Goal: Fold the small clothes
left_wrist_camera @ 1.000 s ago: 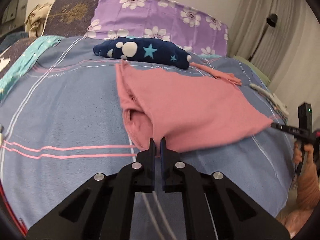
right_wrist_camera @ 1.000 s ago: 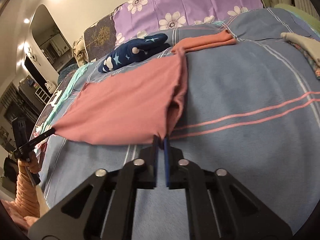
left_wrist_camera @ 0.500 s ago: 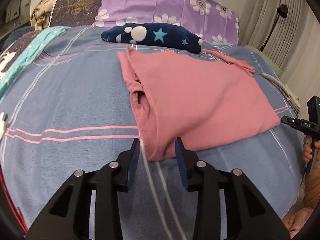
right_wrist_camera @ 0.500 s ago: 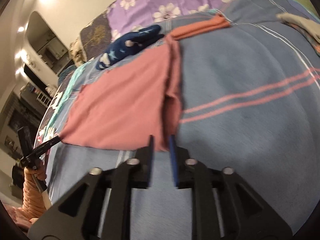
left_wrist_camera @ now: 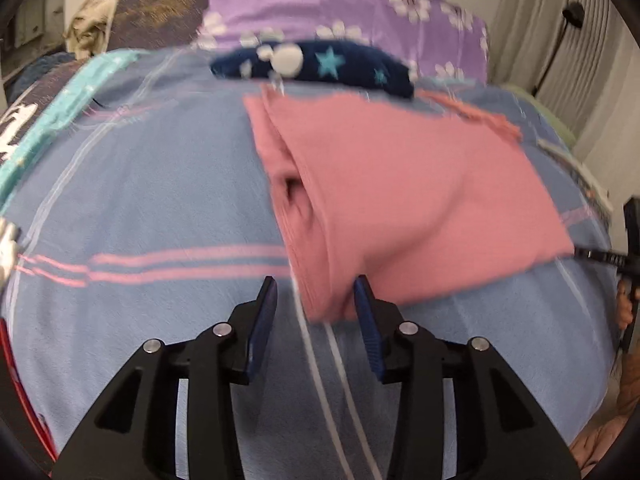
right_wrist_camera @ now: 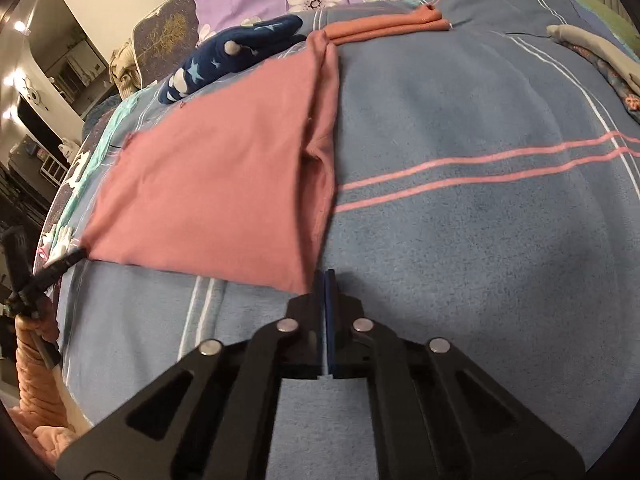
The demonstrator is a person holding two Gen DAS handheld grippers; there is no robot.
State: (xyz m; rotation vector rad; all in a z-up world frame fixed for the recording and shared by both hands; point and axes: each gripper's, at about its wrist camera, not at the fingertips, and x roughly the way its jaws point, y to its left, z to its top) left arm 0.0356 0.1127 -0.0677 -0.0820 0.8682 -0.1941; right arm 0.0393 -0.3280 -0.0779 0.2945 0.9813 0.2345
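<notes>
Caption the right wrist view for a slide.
Shut right gripper at the near corner of a folded pink cotton garment on a blue striped bedspread.

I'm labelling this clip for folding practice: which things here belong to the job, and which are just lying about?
Part of the job:
- pink garment, spread flat on the blue blanket
- left gripper, open around its near corner
- right gripper, shut at the other near corner

Lying about:
- navy star cloth
- orange folded cloth
- purple flowered pillow
- grey cloth

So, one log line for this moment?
left gripper: fingers just opening, cloth corner between, not pinched | right gripper: shut on cloth corner | cloth: flat on bed
</notes>
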